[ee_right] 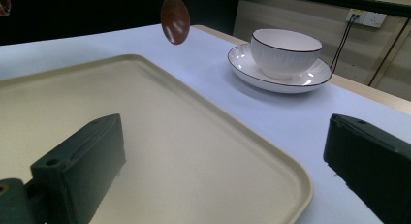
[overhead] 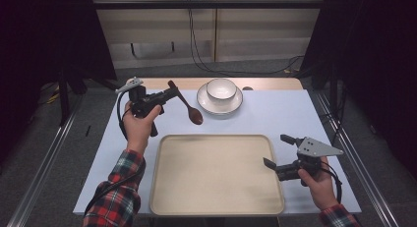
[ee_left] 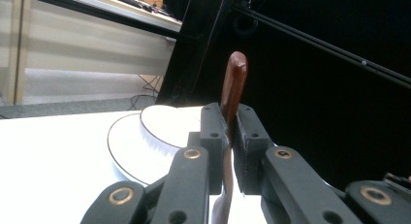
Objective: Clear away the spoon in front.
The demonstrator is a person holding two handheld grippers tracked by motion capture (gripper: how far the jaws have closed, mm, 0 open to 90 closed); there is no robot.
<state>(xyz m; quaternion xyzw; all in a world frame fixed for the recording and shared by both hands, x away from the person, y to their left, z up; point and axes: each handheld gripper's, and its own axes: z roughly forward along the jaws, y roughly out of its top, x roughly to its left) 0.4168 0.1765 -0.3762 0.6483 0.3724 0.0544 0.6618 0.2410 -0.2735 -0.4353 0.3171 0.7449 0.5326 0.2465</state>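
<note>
In the left gripper view the spoon [ee_left: 233, 88] passes between the jaws, so its middle is hidden and its bowl is cut off at the six o'clock edge. The plate [ee_left: 127, 151] is partly covered by the jaws. In the right gripper view the spoon's handle runs off at twelve o'clock, and the tray [ee_right: 203, 151] is cut at six and nine o'clock.

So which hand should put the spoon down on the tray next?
Probably the left. The left gripper already pinches the brown spoon just beyond the tray; the right gripper is open.
</note>
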